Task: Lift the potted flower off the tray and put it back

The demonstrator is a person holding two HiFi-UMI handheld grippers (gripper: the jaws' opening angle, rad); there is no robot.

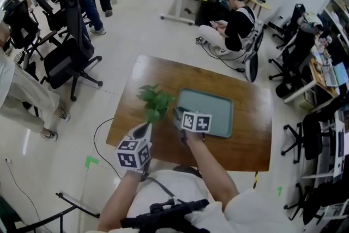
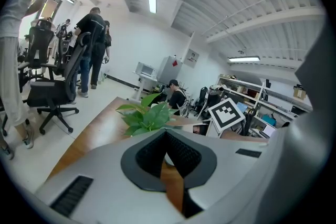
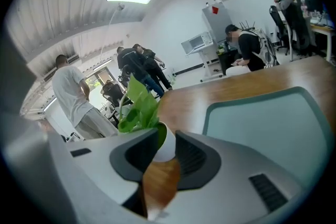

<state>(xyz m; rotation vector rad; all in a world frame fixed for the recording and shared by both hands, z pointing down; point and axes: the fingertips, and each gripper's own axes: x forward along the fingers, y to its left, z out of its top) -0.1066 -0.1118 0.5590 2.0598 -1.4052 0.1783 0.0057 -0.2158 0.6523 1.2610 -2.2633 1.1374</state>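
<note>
Your right claw (image 3: pixel 163 150) is where this can go wrong. Its jaws stand to either side of the white pot (image 3: pixel 168 141), and as far as I can judge neither pad is pressing on it. The potted flower (image 1: pixel 155 101) is off the tray (image 1: pixel 218 112), standing on the tabletop (image 1: pixel 240 144) just beside the tray's edge, on the side nearer your left claw (image 2: pixel 167 152).

If you close with the pot off centre, one pad will reach it first and shove it. With the leaves (image 3: pixel 137 107) leaning to one side, I'd expect the plant to tip rather than slide. Grip too high and you may pinch stems instead of the pot wall. That hold would likely slip once the pot leaves the tabletop.

The tray has a raised rim. Carry the pot over it too low and the base could catch there and topple. Your left claw sits close behind the plant, so a careless move could brush the foliage and nudge the pot before you have it secured.

As for the claws, the right one is released, jaws parted wide enough to straddle the pot, with the pot between the tips. The left one is also released. Only bare tabletop shows through its narrower gap, and the leaves rise just beyond its tips. It holds nothing.
</note>
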